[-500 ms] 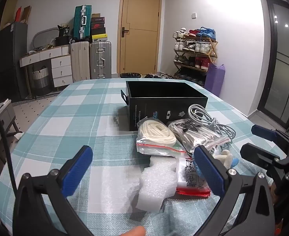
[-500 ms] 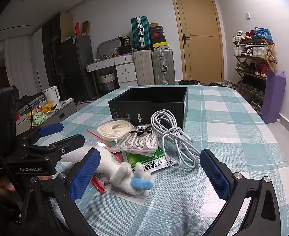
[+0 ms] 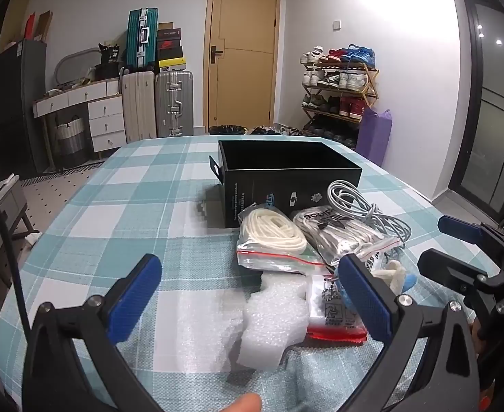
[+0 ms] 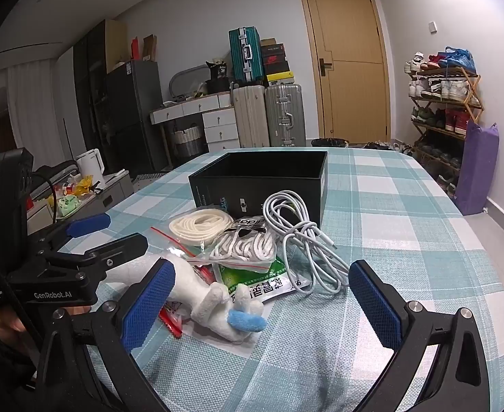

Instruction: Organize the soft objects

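Observation:
A pile of soft things lies in front of an open black box [image 3: 286,171] [image 4: 262,178]. It holds a bag of cream rope [image 3: 272,237] [image 4: 200,225], a bag of white laces [image 3: 341,237] [image 4: 245,243], a coiled white cable [image 3: 365,206] [image 4: 300,237], a white foam piece [image 3: 272,319], a green packet [image 4: 265,278] and a white plush toy [image 4: 214,298] with a blue tip. My left gripper [image 3: 248,274] [image 4: 126,230] stands open just short of the foam. My right gripper [image 4: 262,274] [image 3: 432,242] stands open near the plush toy. Neither holds anything.
The table [image 3: 149,206] wears a teal and white checked cloth. A red-edged packet [image 3: 334,316] lies beside the foam. Behind the table are suitcases [image 3: 173,103], white drawers [image 3: 104,116], a door [image 3: 245,51], a shoe rack [image 3: 341,86] and a purple bag [image 4: 475,168].

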Tool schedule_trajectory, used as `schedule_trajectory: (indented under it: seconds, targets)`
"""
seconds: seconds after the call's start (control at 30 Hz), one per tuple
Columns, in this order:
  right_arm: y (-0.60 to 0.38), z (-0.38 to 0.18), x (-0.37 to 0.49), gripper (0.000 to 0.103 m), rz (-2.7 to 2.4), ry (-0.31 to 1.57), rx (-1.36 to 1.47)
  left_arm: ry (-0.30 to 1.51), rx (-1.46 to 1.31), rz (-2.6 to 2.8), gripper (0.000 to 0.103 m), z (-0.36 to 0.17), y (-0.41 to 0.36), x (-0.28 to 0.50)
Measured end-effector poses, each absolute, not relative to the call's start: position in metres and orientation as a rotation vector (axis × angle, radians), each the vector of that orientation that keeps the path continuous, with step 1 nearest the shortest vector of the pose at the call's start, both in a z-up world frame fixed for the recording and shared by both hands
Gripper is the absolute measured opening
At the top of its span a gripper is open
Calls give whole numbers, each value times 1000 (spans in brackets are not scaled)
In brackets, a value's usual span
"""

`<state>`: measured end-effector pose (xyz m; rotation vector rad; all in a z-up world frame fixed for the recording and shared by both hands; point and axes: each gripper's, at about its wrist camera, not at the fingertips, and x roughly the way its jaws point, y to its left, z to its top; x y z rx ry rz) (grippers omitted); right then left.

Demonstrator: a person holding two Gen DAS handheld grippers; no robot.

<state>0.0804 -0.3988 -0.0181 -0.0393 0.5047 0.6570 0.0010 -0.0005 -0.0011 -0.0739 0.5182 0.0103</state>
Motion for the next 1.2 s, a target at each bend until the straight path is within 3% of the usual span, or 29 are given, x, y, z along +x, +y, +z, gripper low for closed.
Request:
schedule_trajectory:
  seconds: [1.2]
  targets:
    - [-393, -12, 82, 103, 643, 518, -50, 528, -25, 11, 103, 15, 0, 1]
